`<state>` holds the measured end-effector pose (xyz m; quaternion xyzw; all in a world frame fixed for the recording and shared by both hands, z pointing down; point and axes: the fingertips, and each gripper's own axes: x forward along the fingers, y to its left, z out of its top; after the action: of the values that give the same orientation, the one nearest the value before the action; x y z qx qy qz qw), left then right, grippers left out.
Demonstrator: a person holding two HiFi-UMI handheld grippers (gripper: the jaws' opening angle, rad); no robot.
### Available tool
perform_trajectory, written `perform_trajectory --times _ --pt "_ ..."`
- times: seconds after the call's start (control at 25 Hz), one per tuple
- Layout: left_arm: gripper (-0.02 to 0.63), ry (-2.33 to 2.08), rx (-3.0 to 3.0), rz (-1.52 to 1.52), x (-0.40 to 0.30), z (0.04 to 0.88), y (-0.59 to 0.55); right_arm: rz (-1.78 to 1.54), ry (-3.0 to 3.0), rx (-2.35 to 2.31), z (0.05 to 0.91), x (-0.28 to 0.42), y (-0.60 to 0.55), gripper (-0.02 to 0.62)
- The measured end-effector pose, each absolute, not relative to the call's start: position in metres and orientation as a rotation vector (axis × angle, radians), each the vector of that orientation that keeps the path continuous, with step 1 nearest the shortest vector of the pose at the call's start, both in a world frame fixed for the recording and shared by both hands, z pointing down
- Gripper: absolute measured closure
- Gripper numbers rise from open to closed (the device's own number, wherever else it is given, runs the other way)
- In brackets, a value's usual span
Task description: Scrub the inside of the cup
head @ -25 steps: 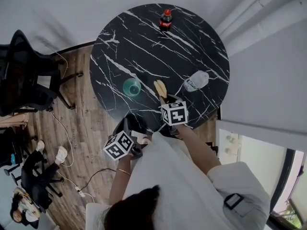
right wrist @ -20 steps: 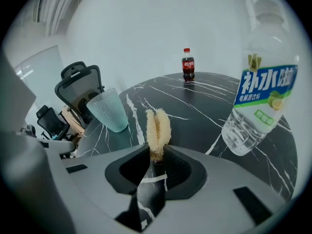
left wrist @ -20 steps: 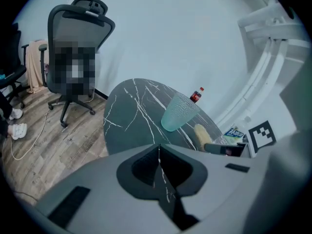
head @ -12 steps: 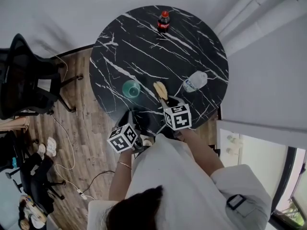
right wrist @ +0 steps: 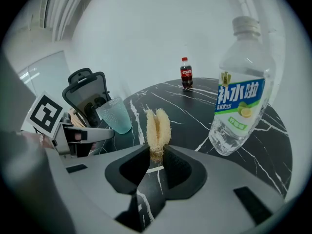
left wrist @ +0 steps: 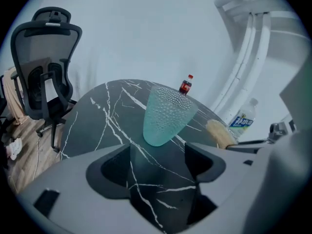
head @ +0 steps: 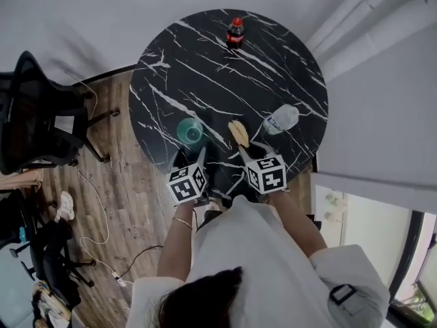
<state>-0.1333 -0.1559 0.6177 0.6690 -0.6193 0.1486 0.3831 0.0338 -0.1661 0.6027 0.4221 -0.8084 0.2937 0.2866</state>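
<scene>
Left gripper view | left gripper fingers just spread, empty, cup beyond | right gripper pinches scrubber

Seen from above, the person wears a pale short-sleeved shirt with a small dark rectangular tag on the sleeve at lower right. A thin bracelet circles the left wrist, and the hair is dark. The left gripper and right gripper have smooth grey shells with dark, scooped pads. Each carries a white marker cube printed with black squares.
</scene>
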Motion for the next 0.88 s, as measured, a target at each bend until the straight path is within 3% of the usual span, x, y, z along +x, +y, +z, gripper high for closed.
perform_trajectory --times 0.24,0.88 --pt "0.244 -1.624 1.704 0.461 -0.131 0.626 -0.179 0.788 -2.152 1.134 0.603 0.044 -0.164 0.497" --pt "0.244 -1.711 1.667 0.588 -0.133 0.639 -0.203 0.751 -2.152 1.126 0.603 0.050 -0.170 0.497"
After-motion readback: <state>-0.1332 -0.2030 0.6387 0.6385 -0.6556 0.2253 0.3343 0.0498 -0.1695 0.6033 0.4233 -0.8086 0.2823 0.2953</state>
